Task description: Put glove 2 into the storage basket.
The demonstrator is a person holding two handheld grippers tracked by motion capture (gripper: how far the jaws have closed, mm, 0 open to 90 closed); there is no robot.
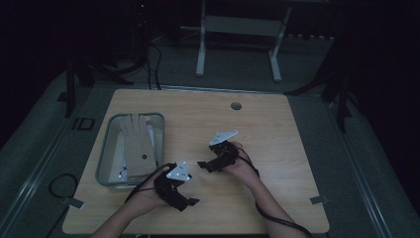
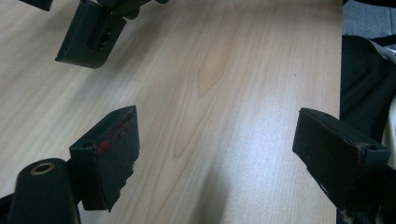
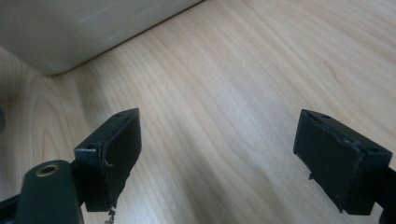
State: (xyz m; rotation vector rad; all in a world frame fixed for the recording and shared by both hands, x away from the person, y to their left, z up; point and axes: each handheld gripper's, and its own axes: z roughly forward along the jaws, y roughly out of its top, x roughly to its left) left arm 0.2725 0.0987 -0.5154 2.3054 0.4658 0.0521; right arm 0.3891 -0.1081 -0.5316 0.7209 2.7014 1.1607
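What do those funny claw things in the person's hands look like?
Each is a black handheld two-jaw gripper: the left gripper and right gripper both carry a pale grey three-cornered plate on top. Thick flat black pads tip the jaws; one left pad has red smears. Black cables trail back.

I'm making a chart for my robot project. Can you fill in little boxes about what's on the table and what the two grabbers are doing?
table: light wood
bin: clear, at the table's left
in bin: beige glove
left gripper: open, nothing between its jaws
right gripper: open, nothing between its jaws
grippers' place: over bare wood, right of the bin
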